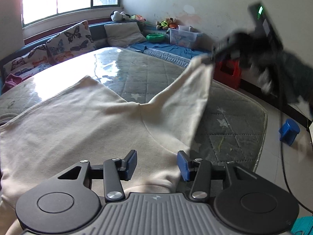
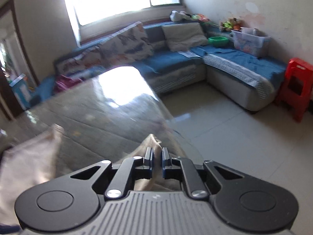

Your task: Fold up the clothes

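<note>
A cream garment (image 1: 78, 121) lies spread on a glass-topped table (image 1: 137, 72). My left gripper (image 1: 157, 163) is open, its blue pads apart just above the garment's near edge. My right gripper (image 2: 156, 157) is shut on a corner of the cream garment (image 2: 154, 141). In the left wrist view the right gripper (image 1: 210, 58) shows blurred at the upper right, lifting that corner so the cloth rises in a taut flap (image 1: 187, 101). The rest of the garment (image 2: 27, 164) shows blurred at the lower left of the right wrist view.
A blue corner sofa (image 2: 176, 62) with butterfly cushions (image 1: 68, 37) runs behind the table. A clear plastic bin (image 1: 184, 37), a green bowl (image 1: 155, 37) and soft toys sit on it. A red stool (image 2: 296, 86) and a blue stool (image 1: 289, 131) stand on the tiled floor to the right.
</note>
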A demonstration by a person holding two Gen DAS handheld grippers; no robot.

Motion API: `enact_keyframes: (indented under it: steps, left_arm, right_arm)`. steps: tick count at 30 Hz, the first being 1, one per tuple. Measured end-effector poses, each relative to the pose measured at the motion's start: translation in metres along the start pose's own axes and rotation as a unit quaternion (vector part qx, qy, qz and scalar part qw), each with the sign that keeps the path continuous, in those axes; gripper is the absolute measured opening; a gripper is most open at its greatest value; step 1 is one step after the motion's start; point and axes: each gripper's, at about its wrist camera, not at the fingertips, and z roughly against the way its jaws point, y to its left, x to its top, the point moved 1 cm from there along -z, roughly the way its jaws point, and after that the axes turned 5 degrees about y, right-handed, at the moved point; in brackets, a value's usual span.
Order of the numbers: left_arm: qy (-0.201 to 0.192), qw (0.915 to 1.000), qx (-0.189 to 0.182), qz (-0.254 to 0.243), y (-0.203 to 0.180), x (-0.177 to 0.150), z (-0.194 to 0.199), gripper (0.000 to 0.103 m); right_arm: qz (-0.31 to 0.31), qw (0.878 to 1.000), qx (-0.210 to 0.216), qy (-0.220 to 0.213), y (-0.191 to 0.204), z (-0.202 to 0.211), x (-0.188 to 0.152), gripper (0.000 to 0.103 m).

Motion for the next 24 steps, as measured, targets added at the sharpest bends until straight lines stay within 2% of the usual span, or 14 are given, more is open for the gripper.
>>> enact_keyframes:
  steps: [4,7,10,13,18,24]
  left_arm:
    - [-0.009,0.9999,0.007,0.010,0.010,-0.004,0.011,0.055]
    - [-0.022,0.9987,0.036,0.028,0.028,-0.009,0.030,0.061]
    - [-0.037,0.9952,0.067,0.061,0.051,-0.018,0.053,0.064]
    - [-0.051,0.9894,0.098,0.094,0.071,-0.030,0.077,0.066]
    - [-0.067,0.9786,0.145,0.130,0.095,-0.051,0.109,0.068]
    - [-0.074,0.9689,0.176,0.157,0.112,-0.070,0.130,0.068]
  right_arm:
    - [0.012,0.998,0.064,-0.005,0.027,0.037,0.017,0.008]
    - [0.040,0.991,0.127,0.003,0.063,0.061,0.028,0.008]
    - [0.072,0.978,0.192,0.023,0.111,0.075,0.030,0.008]
    - [0.106,0.966,0.233,0.045,0.153,0.075,0.021,0.008]
    - [0.145,0.945,0.277,0.100,0.214,0.055,-0.014,0.008]
    - [0.166,0.928,0.292,0.162,0.252,0.021,-0.059,0.009]
